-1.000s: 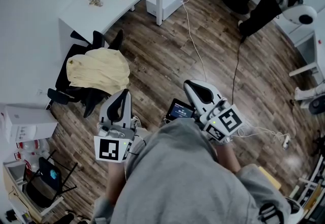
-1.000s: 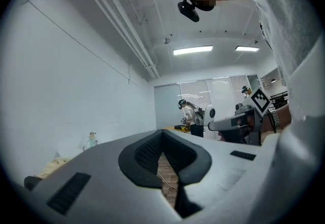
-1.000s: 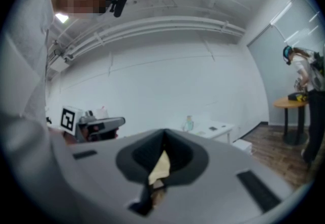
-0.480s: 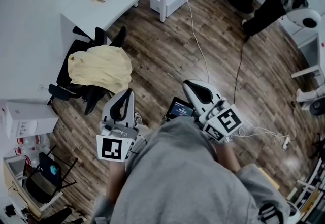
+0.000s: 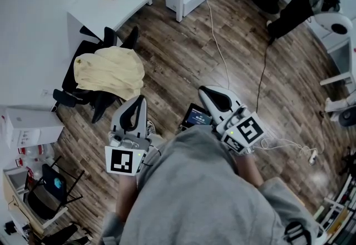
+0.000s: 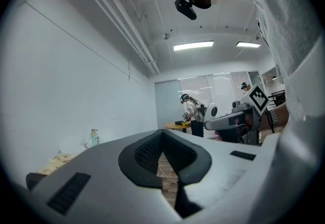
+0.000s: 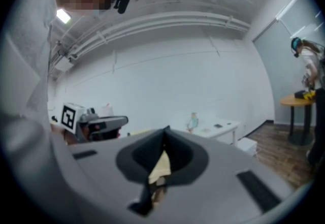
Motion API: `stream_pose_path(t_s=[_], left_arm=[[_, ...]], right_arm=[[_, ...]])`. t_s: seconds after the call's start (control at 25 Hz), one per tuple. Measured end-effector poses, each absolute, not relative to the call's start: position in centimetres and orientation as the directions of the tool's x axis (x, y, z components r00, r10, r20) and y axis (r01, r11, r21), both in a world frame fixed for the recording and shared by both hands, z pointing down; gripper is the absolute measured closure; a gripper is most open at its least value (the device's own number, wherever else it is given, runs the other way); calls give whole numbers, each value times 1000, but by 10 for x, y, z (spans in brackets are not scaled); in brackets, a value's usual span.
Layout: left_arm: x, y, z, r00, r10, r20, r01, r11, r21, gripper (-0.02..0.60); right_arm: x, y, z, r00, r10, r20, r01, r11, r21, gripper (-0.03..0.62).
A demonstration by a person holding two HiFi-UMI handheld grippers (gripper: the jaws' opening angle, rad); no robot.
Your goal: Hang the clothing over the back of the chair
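Clothing [image 5: 109,71] on the chair [image 5: 70,77]: pale yellow cloth, soft, rumpled, matt; chair frame and padding black, matt, material not clear; floor [image 5: 183,55] around the chair: dark wood-look planks, plain grain, faint sheen; desk [image 5: 119,2] beyond the chair: white top, smooth, even, low gloss; left gripper [image 5: 136,100] and right gripper [image 5: 203,91], on the near side of the chair: pale grey shells, smooth moulded plastic, slight sheen; pads [image 6: 150,153] black, finely ribbed, rubbery look; sweatshirt [image 5: 194,194], nearest of all: grey knit cloth, matt, slightly fuzzy.
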State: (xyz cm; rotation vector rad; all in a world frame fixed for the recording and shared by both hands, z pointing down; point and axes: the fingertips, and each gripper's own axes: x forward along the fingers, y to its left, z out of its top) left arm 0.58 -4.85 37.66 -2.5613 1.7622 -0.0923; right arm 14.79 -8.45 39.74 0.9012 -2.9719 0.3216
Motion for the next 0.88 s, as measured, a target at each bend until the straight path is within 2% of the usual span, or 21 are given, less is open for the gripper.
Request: stream_pose_path(t_s=[0.88], left_arm=[[10, -48, 387, 381, -923, 56, -923, -384, -37, 552]], right_arm=[[153, -83, 399, -819, -566, 96, -574, 798, -183, 560]])
